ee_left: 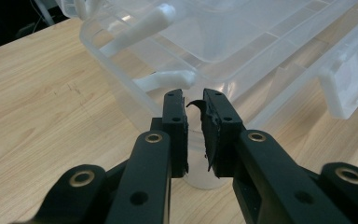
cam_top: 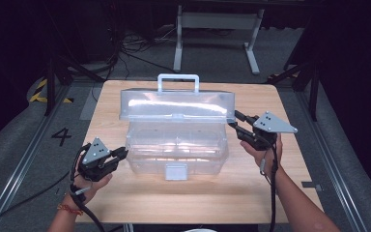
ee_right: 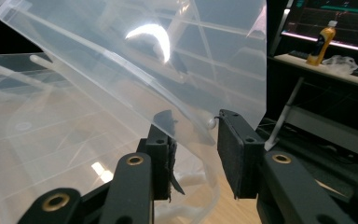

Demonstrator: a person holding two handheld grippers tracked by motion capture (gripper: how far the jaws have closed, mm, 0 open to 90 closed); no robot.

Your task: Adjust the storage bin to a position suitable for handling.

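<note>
A clear plastic storage box [cam_top: 176,147] stands on the wooden table [cam_top: 125,203]. Its lid [cam_top: 176,104] is swung up and back, with the white handle [cam_top: 178,83] at the far side and a latch [cam_top: 176,171] on the near wall. My left gripper [cam_top: 121,153] sits at the box's near left corner [ee_left: 135,51]. Only a narrow gap shows between the jaws of the left gripper [ee_left: 194,100], and nothing is pinched. My right gripper [cam_top: 234,119] is at the lid's right corner. In the right gripper view the lid [ee_right: 121,70] edge lies between the jaws of the right gripper [ee_right: 193,126], and the right-hand pad stands clear of it.
Bare tabletop lies in front of the box and on both sides. Behind the table stands a white desk frame [cam_top: 217,29] among floor cables. A "4" [cam_top: 61,136] is marked on the floor at left. A yellow bottle [ee_right: 320,44] stands on a shelf beyond the lid.
</note>
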